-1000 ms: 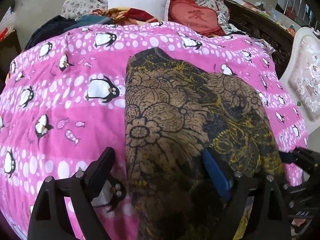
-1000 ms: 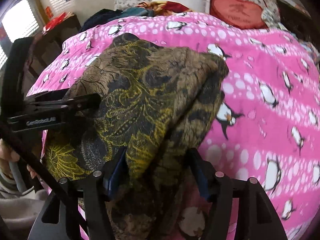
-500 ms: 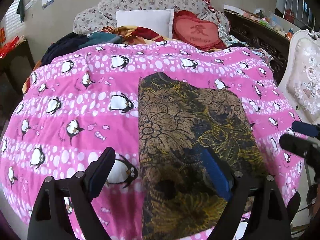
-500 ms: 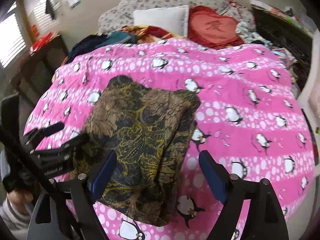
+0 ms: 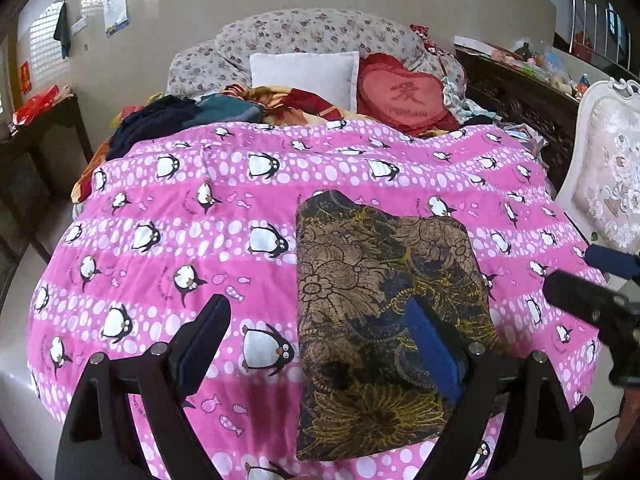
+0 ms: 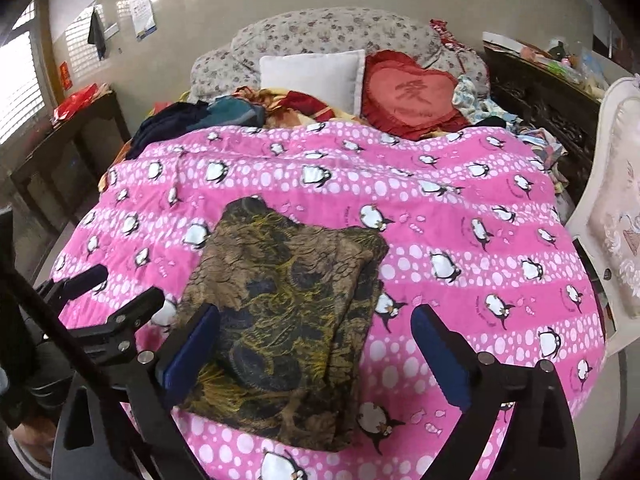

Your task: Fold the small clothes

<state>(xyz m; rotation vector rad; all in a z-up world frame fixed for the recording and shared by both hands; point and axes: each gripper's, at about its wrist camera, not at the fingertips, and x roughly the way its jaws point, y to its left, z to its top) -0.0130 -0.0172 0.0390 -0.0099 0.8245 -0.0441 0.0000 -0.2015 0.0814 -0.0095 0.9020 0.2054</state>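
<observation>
From my left wrist view, the cloth (image 5: 384,320) lies folded flat on the pink blanket (image 5: 200,240), near its front edge; my left tool (image 5: 316,344) is spread and holds nothing. From the right wrist view, my right tool (image 6: 316,352) is also spread above the cloth (image 6: 280,312). I judge the cloth thin, soft and light, so it may slip; I would pinch a near corner through all layers.

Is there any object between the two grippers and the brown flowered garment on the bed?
Nothing visible. The garment lies folded on the pink quilt, with open left gripper and right gripper directly before it.
</observation>
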